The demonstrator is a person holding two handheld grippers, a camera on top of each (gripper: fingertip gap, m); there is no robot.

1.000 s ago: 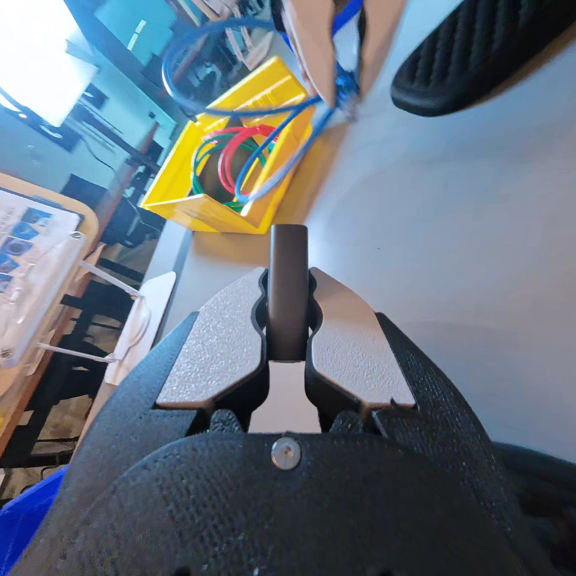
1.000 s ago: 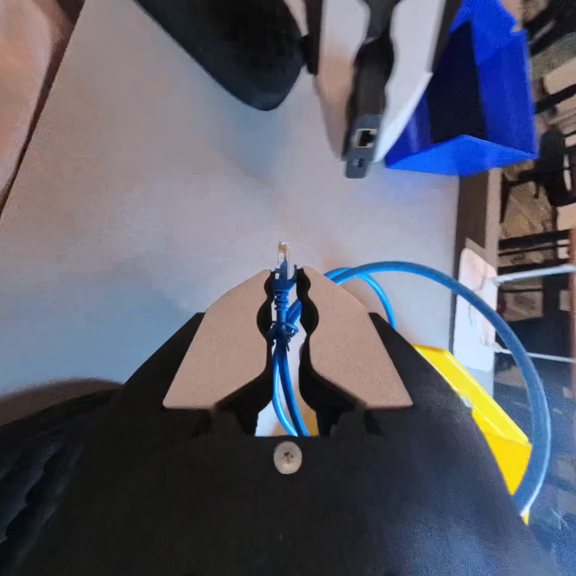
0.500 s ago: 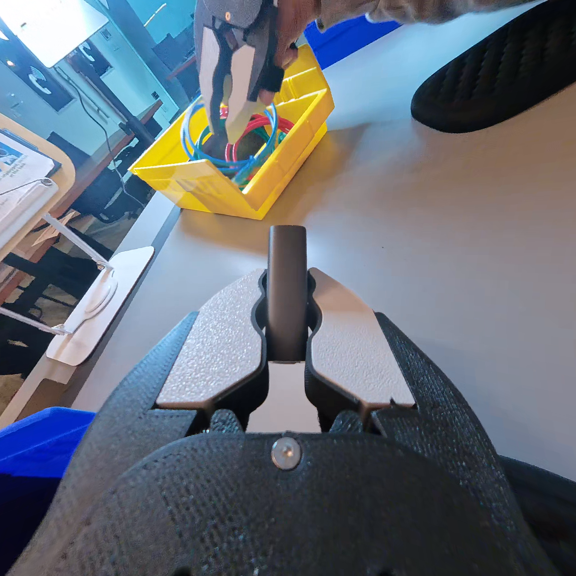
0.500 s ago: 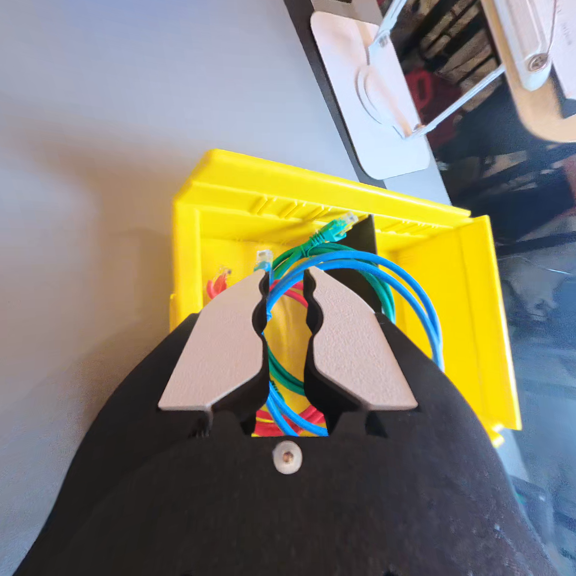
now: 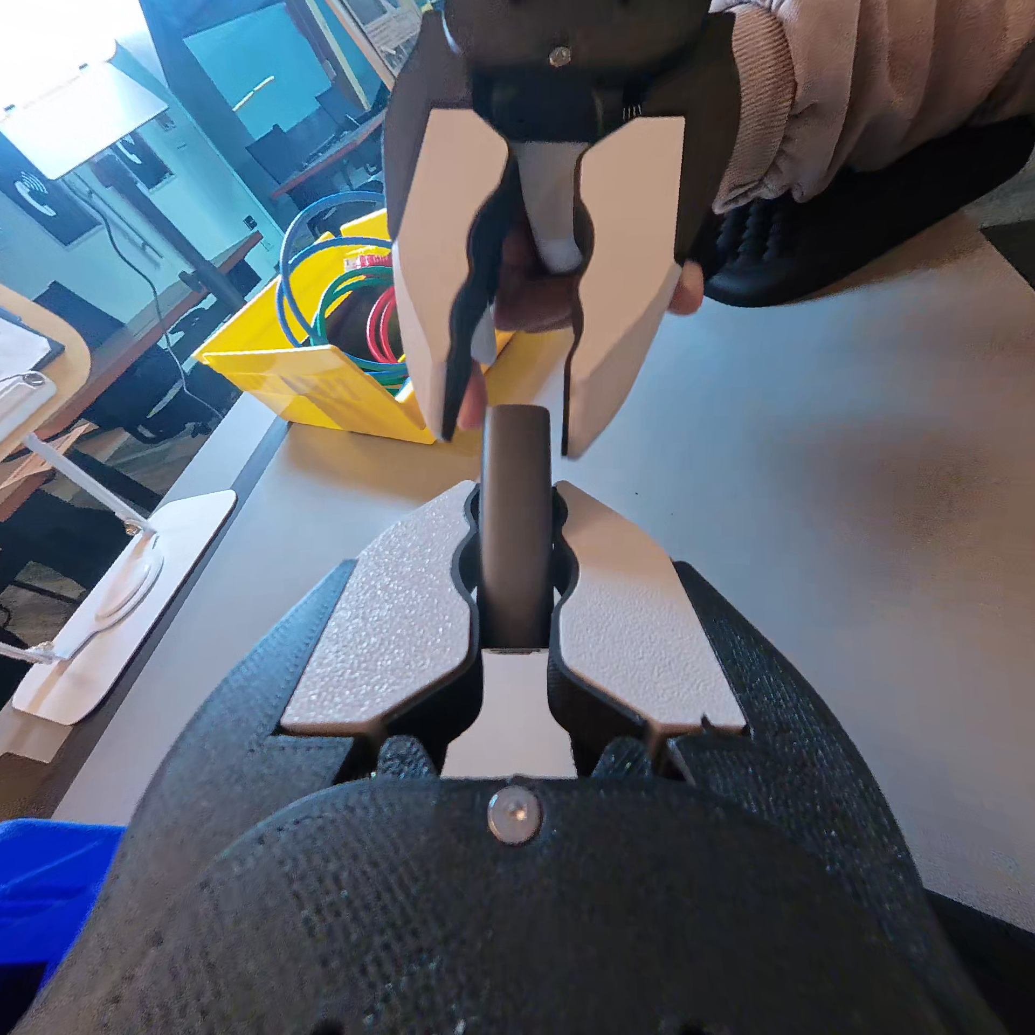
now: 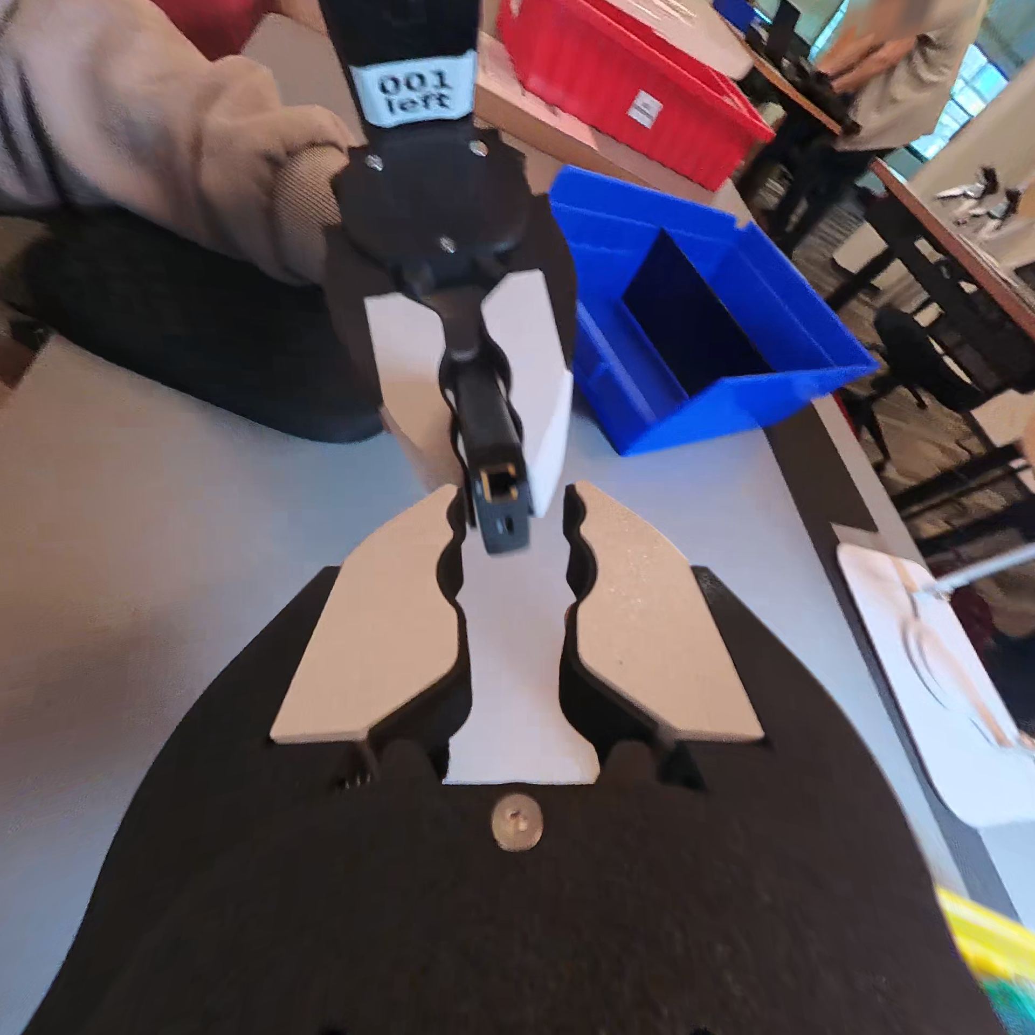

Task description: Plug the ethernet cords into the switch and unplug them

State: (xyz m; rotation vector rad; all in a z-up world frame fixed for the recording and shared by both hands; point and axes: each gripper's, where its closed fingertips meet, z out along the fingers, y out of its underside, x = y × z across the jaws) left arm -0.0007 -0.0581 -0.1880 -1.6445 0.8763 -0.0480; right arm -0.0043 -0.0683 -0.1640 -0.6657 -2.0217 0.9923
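Note:
My left gripper [image 5: 515,495] is shut on a narrow black switch [image 5: 514,515] and holds it above the grey table [image 5: 812,504]. The right wrist view shows the same switch [image 6: 493,437] end-on in the left gripper [image 6: 493,481], with one port facing me. My right gripper [image 6: 515,492] is open and holds nothing. The switch's end stands between its tips with a gap at the right pad. It also shows in the left wrist view [image 5: 507,442], open around the switch's far end. Blue [image 5: 291,269], green [image 5: 336,285] and red [image 5: 386,319] ethernet cords lie coiled in a yellow bin [image 5: 313,381].
A blue bin [image 6: 728,403] stands on the table behind the left gripper, with a red bin [image 6: 644,101] farther back. A black padded rest [image 5: 840,224] lies at the table's far side. A white stand base [image 6: 924,672] sits at the table edge. A person [image 6: 907,73] stands far off. My left and right fingertips are right by each other.
My right gripper carried the blue cord to the yellow bin, opened and let it go there, then swung back to face the switch. The left gripper kept its hold on the switch.

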